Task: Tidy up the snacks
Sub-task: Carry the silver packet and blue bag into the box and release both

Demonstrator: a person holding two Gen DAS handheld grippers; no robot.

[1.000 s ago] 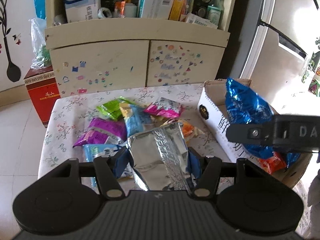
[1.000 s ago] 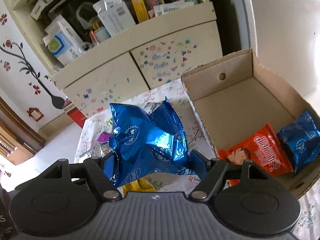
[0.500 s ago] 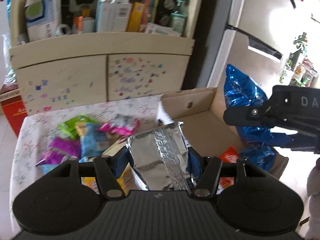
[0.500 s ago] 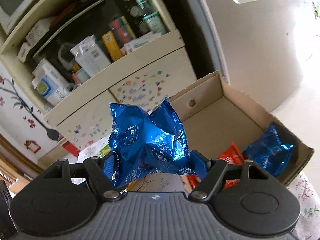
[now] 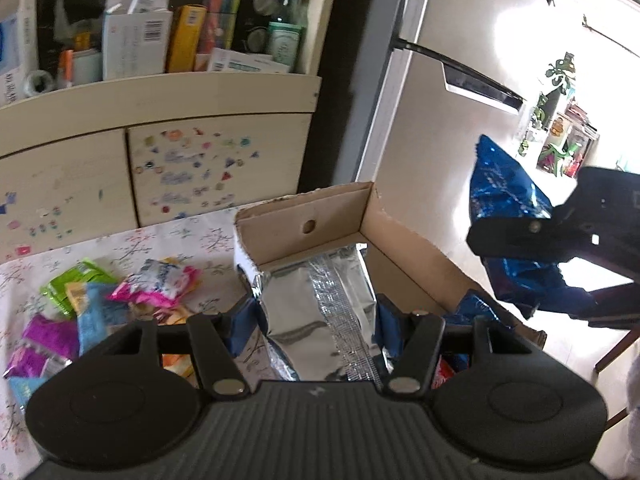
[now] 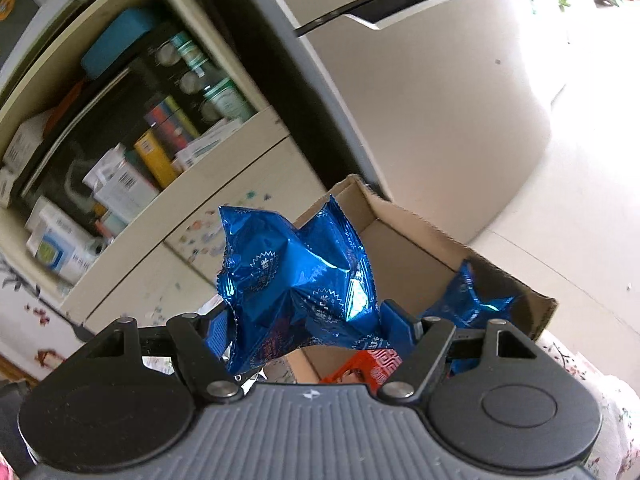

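My left gripper [image 5: 316,320] is shut on a silver foil snack bag [image 5: 316,300] and holds it over the near part of the open cardboard box [image 5: 304,216]. My right gripper [image 6: 308,328] is shut on a crumpled blue foil snack bag [image 6: 296,280], raised above the box [image 6: 404,256]; it also shows in the left wrist view [image 5: 508,208] at the right. In the box lie a blue bag [image 6: 468,296] and an orange-red bag [image 6: 368,364]. Several loose snack bags [image 5: 120,292] lie on the flowered tablecloth [image 5: 180,236] to the left.
A cream cabinet [image 5: 152,168] with stickers stands behind the table, its shelf crowded with boxes and bottles [image 5: 136,32]. A pale fridge [image 6: 440,92] stands to the right. A dark chair leg [image 5: 616,348] shows at the far right.
Both grippers have swung to the right and tilted up with their bags. The silver bag is now over the box; the blue bag has risen higher beside it.
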